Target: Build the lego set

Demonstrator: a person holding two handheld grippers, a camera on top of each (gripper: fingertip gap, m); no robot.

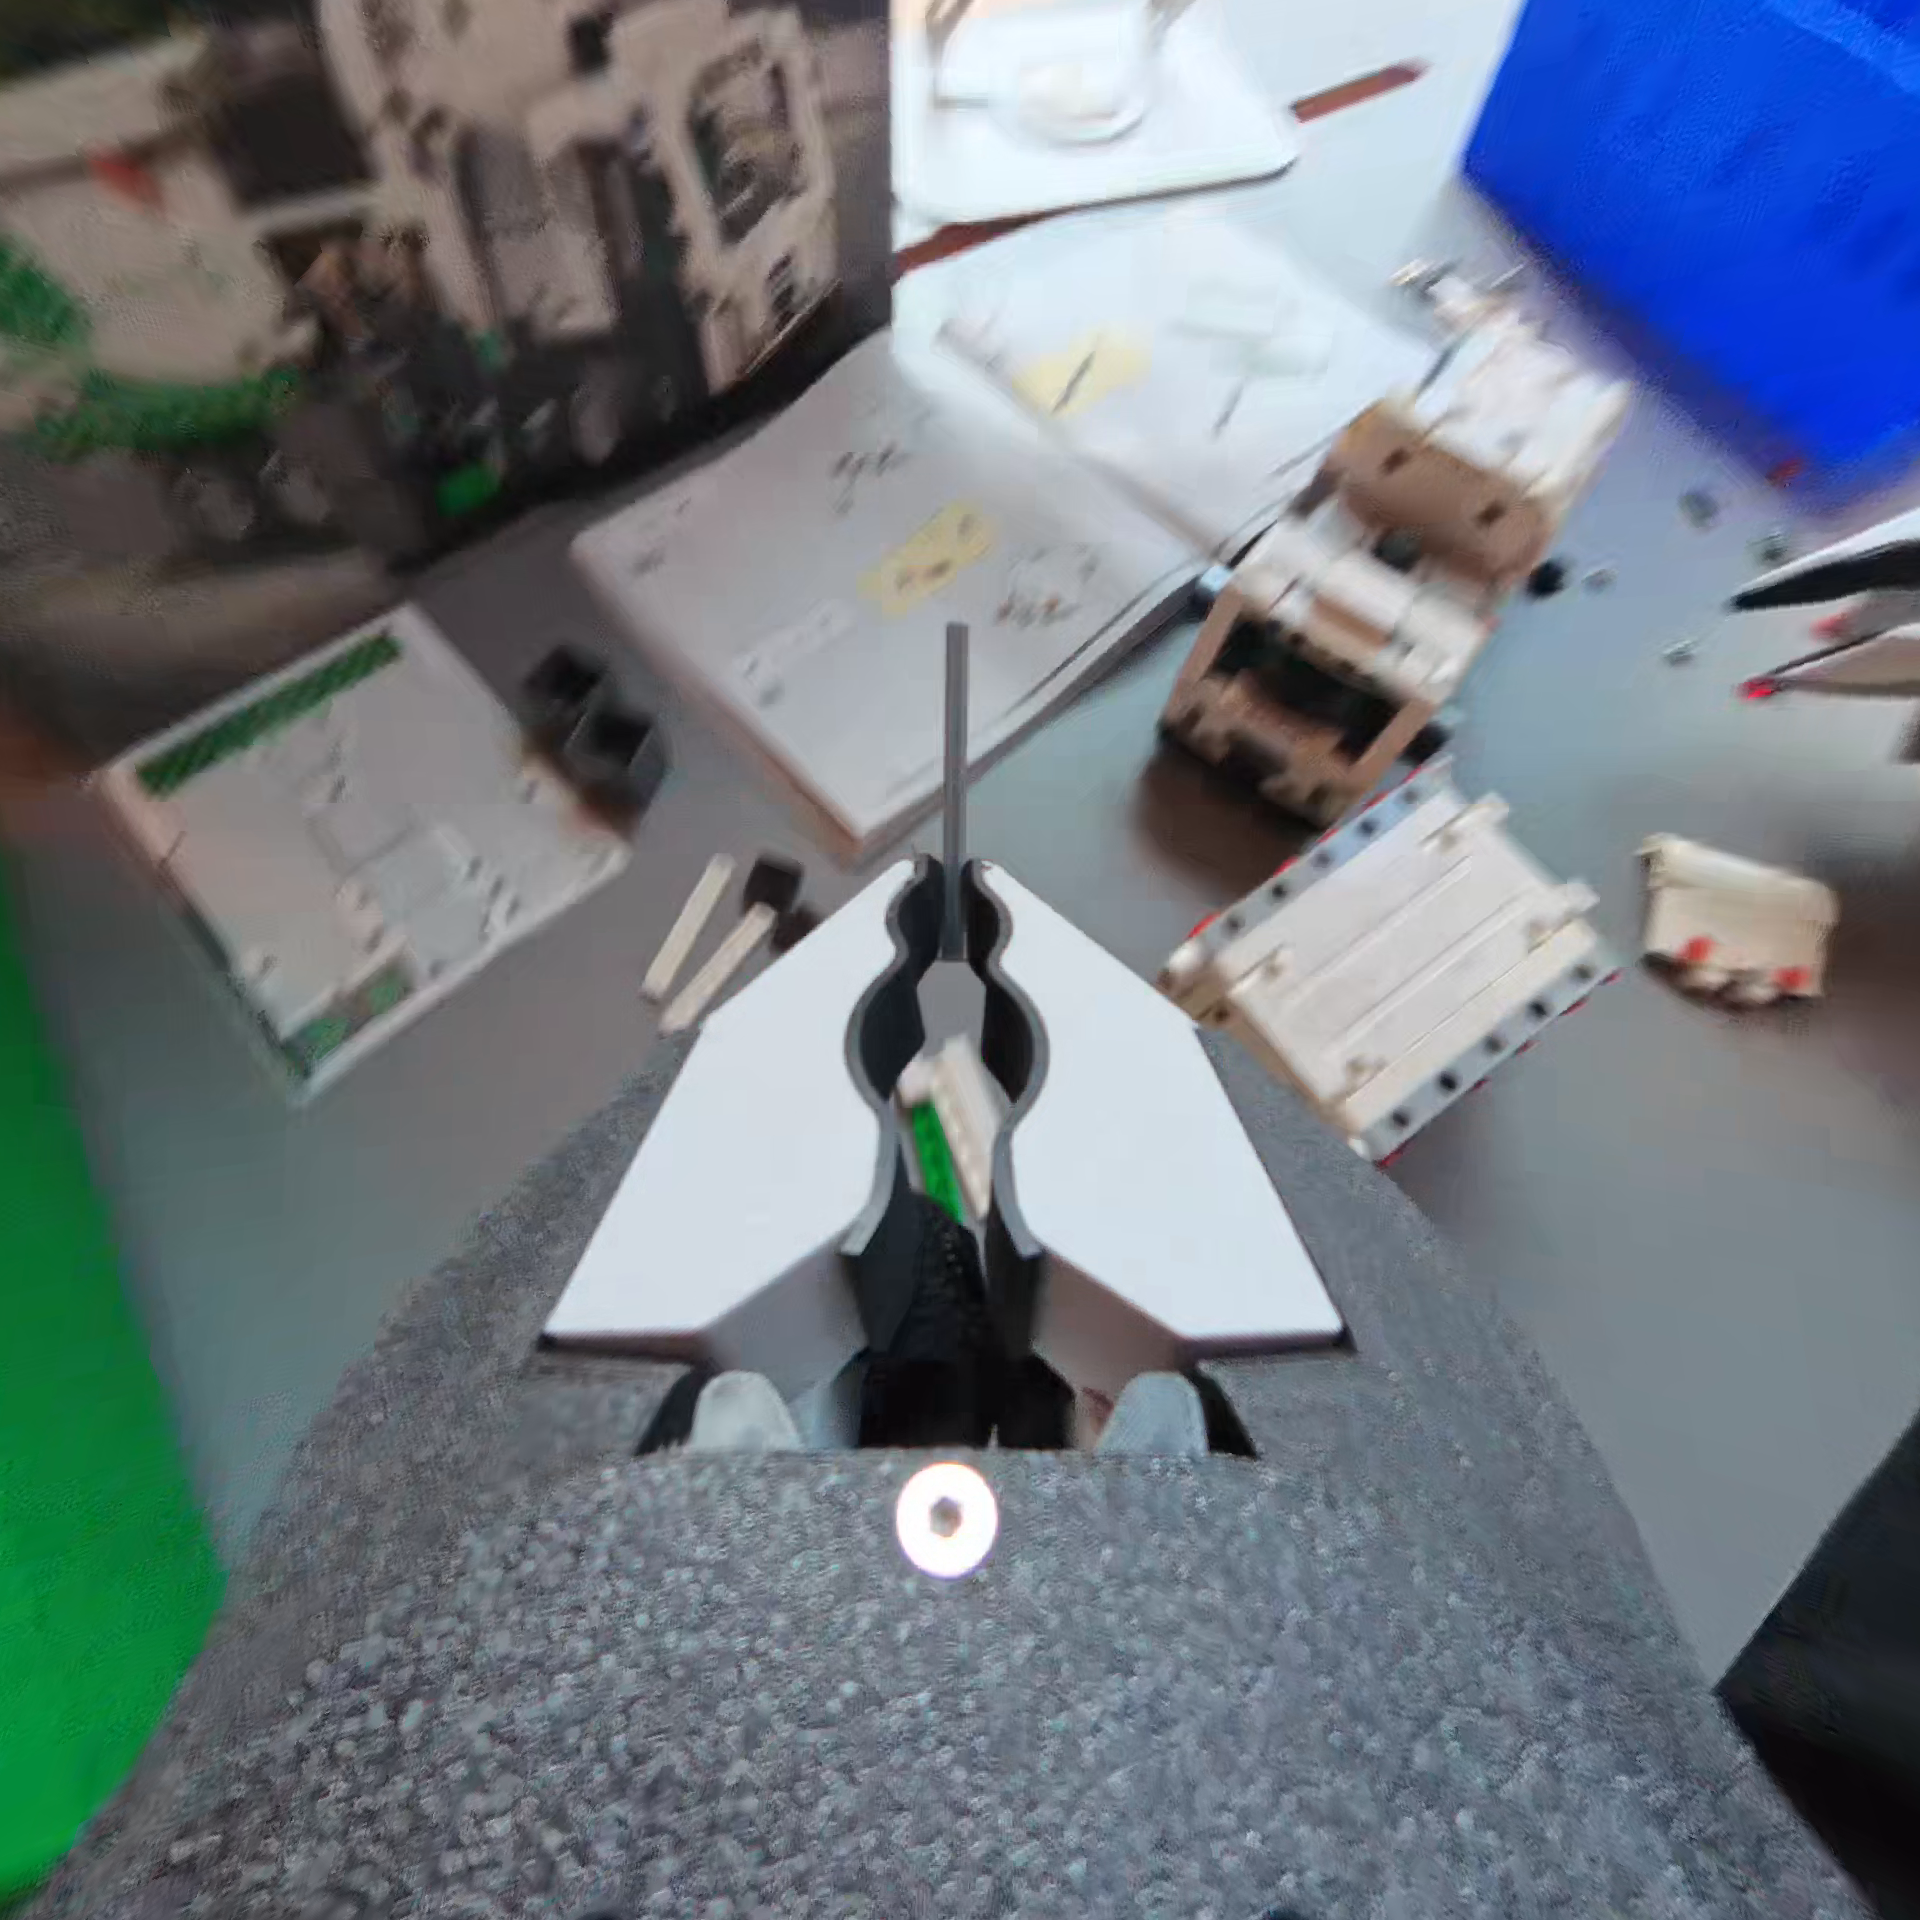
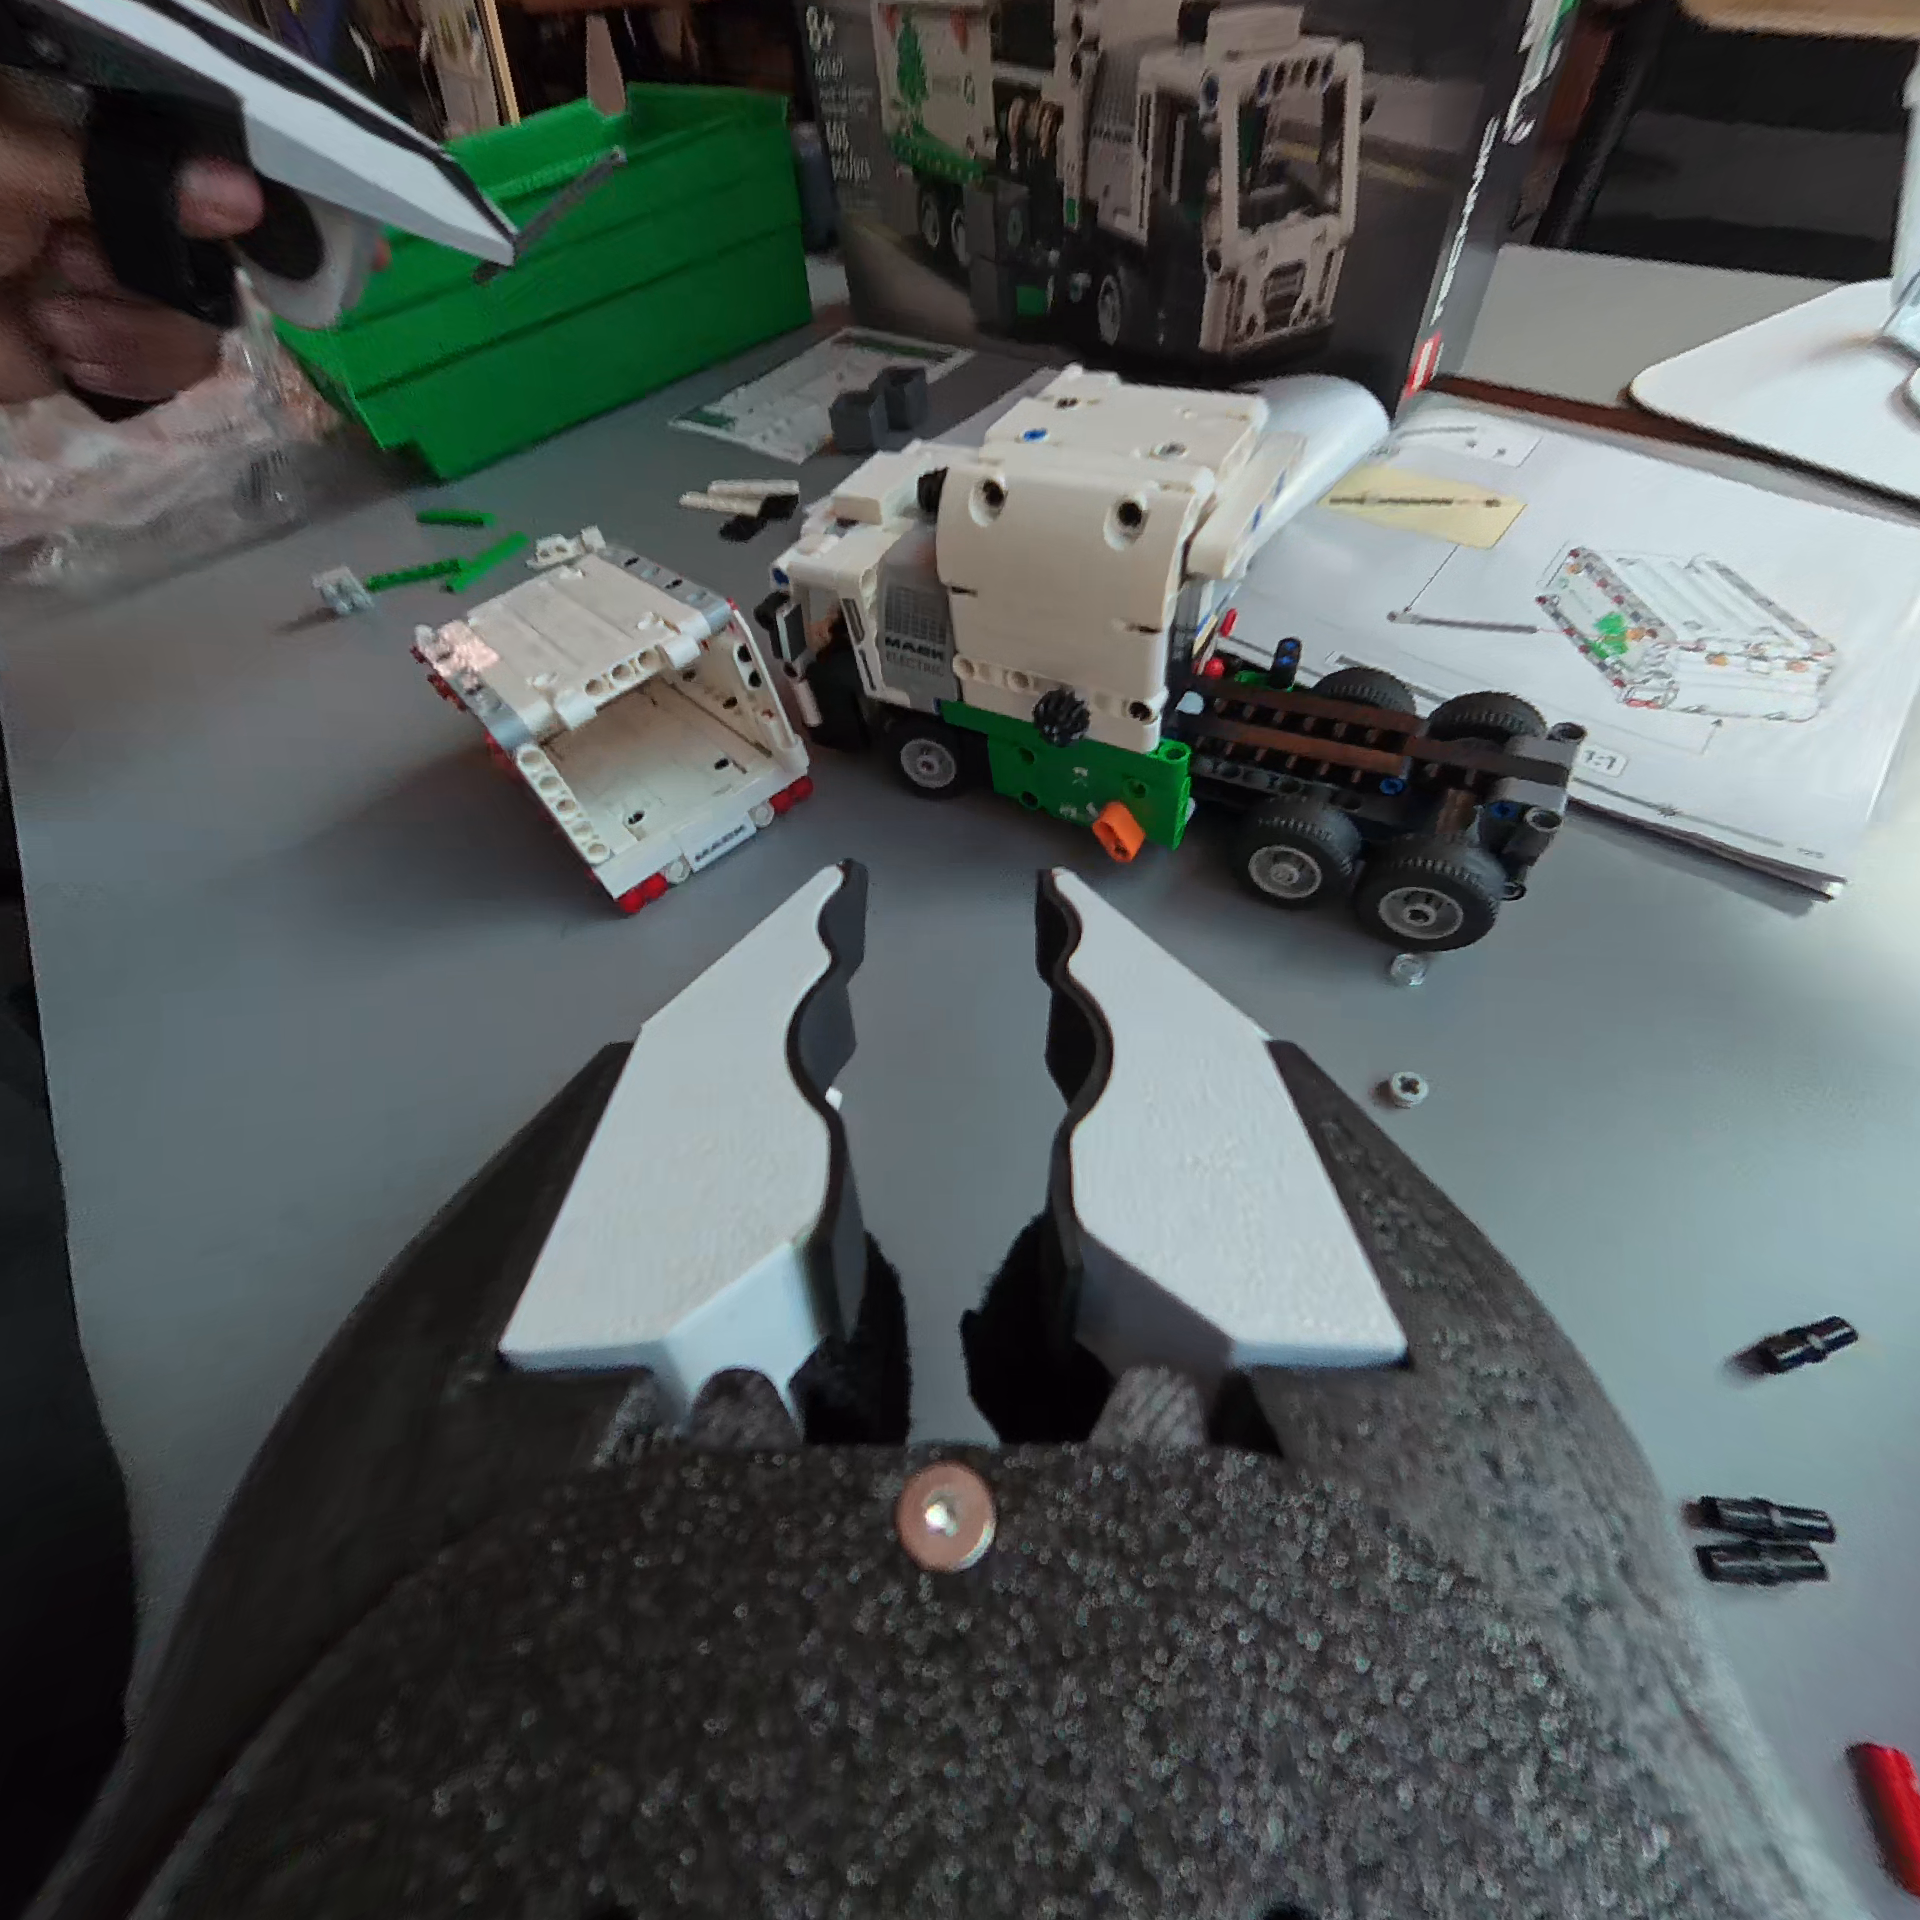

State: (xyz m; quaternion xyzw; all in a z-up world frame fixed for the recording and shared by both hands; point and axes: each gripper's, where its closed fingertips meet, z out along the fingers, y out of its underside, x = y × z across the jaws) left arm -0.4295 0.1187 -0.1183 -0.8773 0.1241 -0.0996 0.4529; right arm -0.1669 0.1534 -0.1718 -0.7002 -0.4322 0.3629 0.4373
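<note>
Table: flat grey tabletop (image 2: 260, 935), carrying every loose part.
Set box: dark cardboard box printed with a white truck (image 2: 1143, 177), upright at the table's far edge.
Bin: bright green plastic bin (image 2: 582, 281), far left, beside the box.
Instruction book: open white paper booklet (image 2: 1662, 644), lying flat just behind the truck's rear wheels.
Truck: part-built white, green and black lego truck (image 2: 1070, 623), on its wheels mid-table, cab toward the left, bare black frame at the rear.
Truck body: white open-sided lego box section with red studs (image 2: 613, 707), tilted on the table just left of the cab, apart from it.
Right gripper (image 2: 951, 904): white fingers with dark pads held well apart, nothing between them, low over the table in front of the truck.
Left gripper (image 1: 948, 883): tips pinched together on a thin dark grey lego axle rod (image 1: 956, 769), which sticks straight out beyond the fingertips; raised above the table.
Small parts: short black lego connector pins (image 2: 1766, 1538), lying at the right edge.
</note>
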